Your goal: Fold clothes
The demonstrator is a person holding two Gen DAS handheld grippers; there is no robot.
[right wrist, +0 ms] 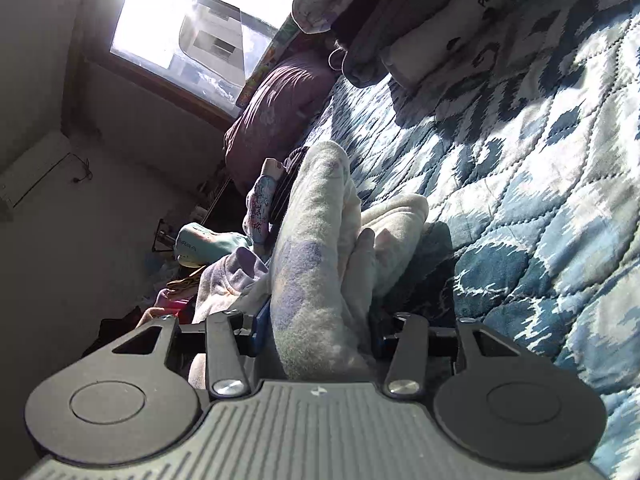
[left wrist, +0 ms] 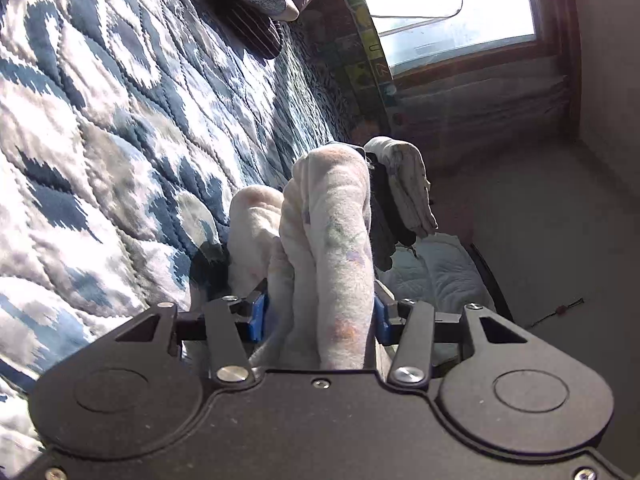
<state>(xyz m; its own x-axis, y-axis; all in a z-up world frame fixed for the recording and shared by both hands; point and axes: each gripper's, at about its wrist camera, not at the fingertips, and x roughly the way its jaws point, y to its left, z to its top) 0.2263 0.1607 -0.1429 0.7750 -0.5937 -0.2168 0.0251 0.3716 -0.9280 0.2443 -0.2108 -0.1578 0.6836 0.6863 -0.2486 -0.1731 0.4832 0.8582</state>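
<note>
Both grippers, left (left wrist: 320,316) and right (right wrist: 316,320), clamp the pale fleece garment (left wrist: 336,220), apparently one piece, above the quilted bed (left wrist: 100,120); folded pile (right wrist: 400,20) at 12 o'clock.

A pale, faintly printed fleece garment (left wrist: 332,240) hangs bunched above the quilt.
</note>
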